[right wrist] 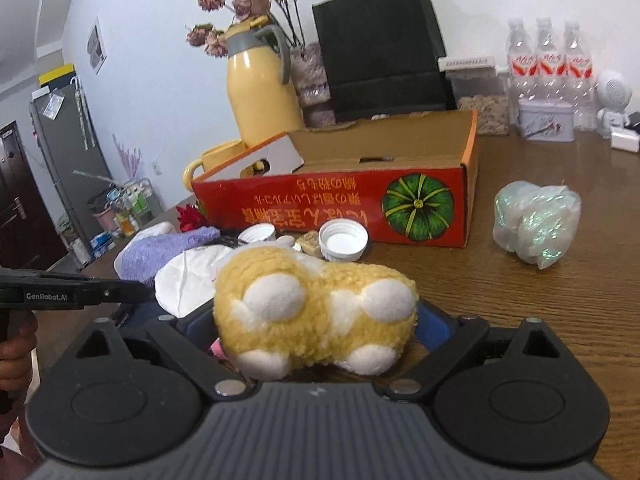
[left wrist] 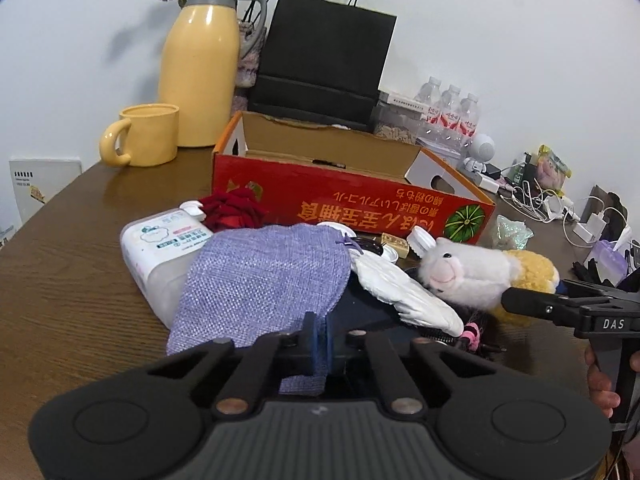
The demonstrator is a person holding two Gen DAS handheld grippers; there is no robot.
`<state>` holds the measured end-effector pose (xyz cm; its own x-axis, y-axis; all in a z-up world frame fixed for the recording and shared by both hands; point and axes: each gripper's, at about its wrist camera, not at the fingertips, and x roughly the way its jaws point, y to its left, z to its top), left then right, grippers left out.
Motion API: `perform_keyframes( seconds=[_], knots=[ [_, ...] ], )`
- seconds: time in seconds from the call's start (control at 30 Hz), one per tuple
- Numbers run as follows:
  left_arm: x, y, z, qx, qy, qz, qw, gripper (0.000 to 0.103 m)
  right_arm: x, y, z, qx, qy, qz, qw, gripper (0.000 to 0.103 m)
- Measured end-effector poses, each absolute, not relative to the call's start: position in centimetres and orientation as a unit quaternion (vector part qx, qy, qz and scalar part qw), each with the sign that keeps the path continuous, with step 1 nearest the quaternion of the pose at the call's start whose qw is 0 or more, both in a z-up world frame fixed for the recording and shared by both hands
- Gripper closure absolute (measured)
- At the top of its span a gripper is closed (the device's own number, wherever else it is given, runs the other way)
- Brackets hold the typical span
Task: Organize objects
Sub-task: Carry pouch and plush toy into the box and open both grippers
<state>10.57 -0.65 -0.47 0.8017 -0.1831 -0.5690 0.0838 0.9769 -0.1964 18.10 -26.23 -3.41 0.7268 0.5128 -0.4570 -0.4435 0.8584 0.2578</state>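
A: Which lettering was legible on the handheld tools?
B: "DAS" stood on the right gripper [left wrist: 614,324]; "GenRobot.AI" stood on the left gripper [right wrist: 46,297].
A: And the red carton [right wrist: 332,204]?
B: It bore upside-down East Asian print beside a green pumpkin emblem [right wrist: 418,207], not reliably readable.

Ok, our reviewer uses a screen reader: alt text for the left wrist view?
The left gripper, shut on a purple woven pouch, faces a cluttered wooden table. Behind the pouch sit a plush sheep, a red cardboard box and a yellow thermos.
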Motion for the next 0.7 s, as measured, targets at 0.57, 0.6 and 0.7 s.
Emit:
perform_keyframes(
  seconds=[0.57,0.6,0.7],
  knots=[
    [9.9,-0.2,7.5,-0.060,0.186,-0.050,0.979,0.103,15.8,-23.8,0.1,0.078,0.152,0.204,0.964,0.007],
    [10.1,-0.3,7.8,-0.059,0.183,-0.049,0.980,0.103,16.0,-23.6,0.3,0.078,0.151,0.202,0.965,0.007],
    [10.7,-0.6,8.9,-0.054,0.174,-0.050,0.982,0.103,16.3,-23.2,0.7,0.080,0.145,0.193,0.967,0.007]
  ],
)
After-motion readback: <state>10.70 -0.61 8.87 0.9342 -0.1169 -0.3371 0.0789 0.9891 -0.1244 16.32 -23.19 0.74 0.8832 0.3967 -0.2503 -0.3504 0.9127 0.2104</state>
